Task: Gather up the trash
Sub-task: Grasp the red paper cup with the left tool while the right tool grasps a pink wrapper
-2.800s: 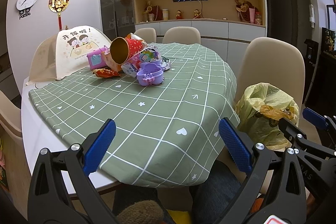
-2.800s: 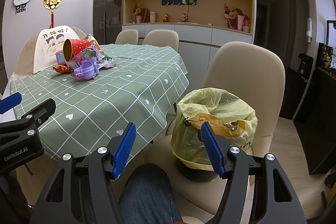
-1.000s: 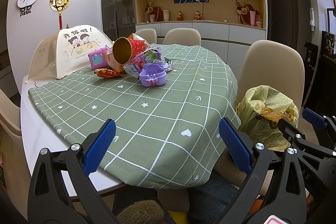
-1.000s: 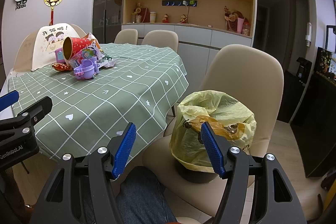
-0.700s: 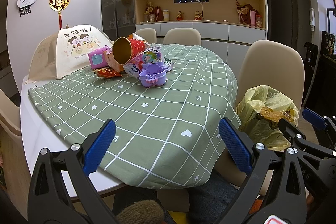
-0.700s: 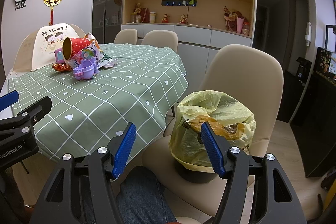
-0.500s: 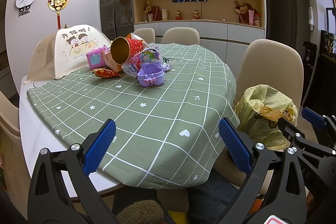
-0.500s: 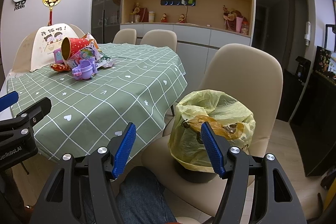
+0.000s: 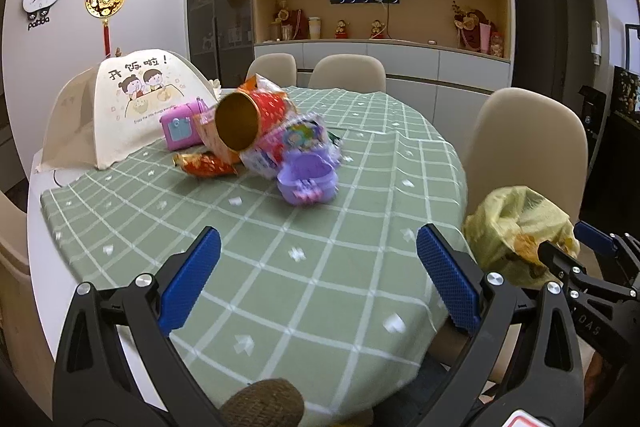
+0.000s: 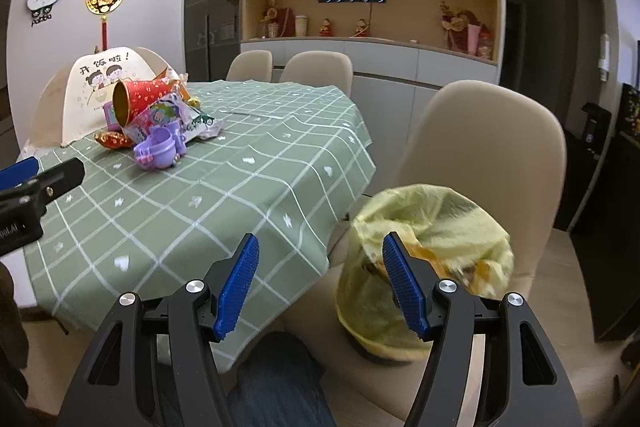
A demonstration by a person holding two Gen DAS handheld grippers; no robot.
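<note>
Waiting untouched near the far side of a round table is a heap of trash (image 9: 260,135): a red paper cup (image 9: 248,121) lying on its side with its open mouth toward the camera, crumpled colourful snack wrappers (image 9: 296,143), a red foil packet (image 9: 204,165), a small pink box (image 9: 180,127) and a purple plastic tub (image 9: 306,179) at the front of the pile. The pile rests on a green checked tablecloth (image 9: 280,267), just beside a cream mesh food cover (image 9: 120,111) printed with cartoon children. Off the table's right edge, a bin lined with a yellow bag (image 10: 424,267) sits on the seat of a beige chair (image 10: 492,163); something orange already lies inside it, though what it is cannot be made out. The left gripper (image 9: 318,281) hovers over the near part of the cloth, well apart from the heap, its blue-padded jaws spread wide and holding nothing. The right gripper (image 10: 322,285) hangs low between the table edge and the bin, jaws likewise wide and empty. Judging by this, the collecting is at an early stage: every item in the heap has yet to be picked up and carried across to the bag.
</note>
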